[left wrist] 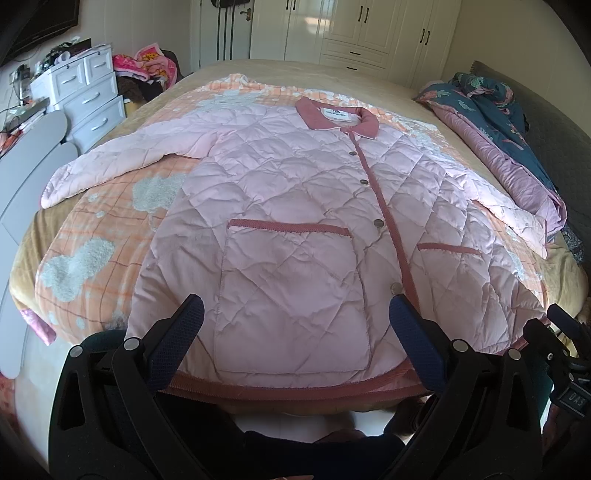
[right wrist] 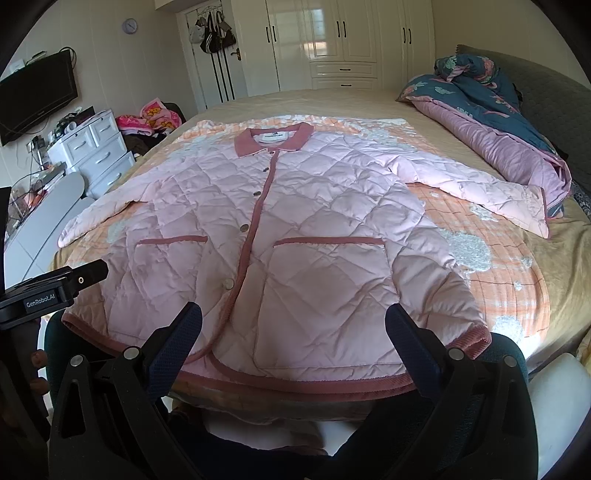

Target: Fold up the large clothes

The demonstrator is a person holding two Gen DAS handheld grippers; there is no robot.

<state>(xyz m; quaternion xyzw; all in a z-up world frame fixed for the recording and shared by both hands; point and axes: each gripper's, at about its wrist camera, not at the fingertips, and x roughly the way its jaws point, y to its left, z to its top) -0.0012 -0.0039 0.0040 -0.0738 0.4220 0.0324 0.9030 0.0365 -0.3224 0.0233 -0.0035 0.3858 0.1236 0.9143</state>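
A big pink coat (left wrist: 295,206) is lying flat on the bed (left wrist: 280,77), filling the middle of both pictures, front side up with its sleeves spread out to the sides. It is resting on an orange blanket (left wrist: 110,236) with fuzzy white patches.

The right wrist view is showing things the left one is missing: a round clock (right wrist: 130,25) in the upper left, bags (right wrist: 212,31) hanging on the door, and most of a black TV (right wrist: 37,96) on the left wall. The left wrist view is cutting the TV off at its upper left corner. Each view is also catching a bit of the other claw at its lower edge.

The left claw (left wrist: 297,317) is spread wide at the bottom of its picture, holding nothing. The right claw (right wrist: 295,325) is spread wide too, also holding nothing. Both are hovering over the coat's bottom hem.

The coat is puffy, stitched in diamond shapes. Its collar (left wrist: 338,116) and edges are darker pink and ribbed. Round shiny buttons (left wrist: 378,222) are running down the front. The claw fingers (left wrist: 184,325) are black with bumpy dark blue pads.
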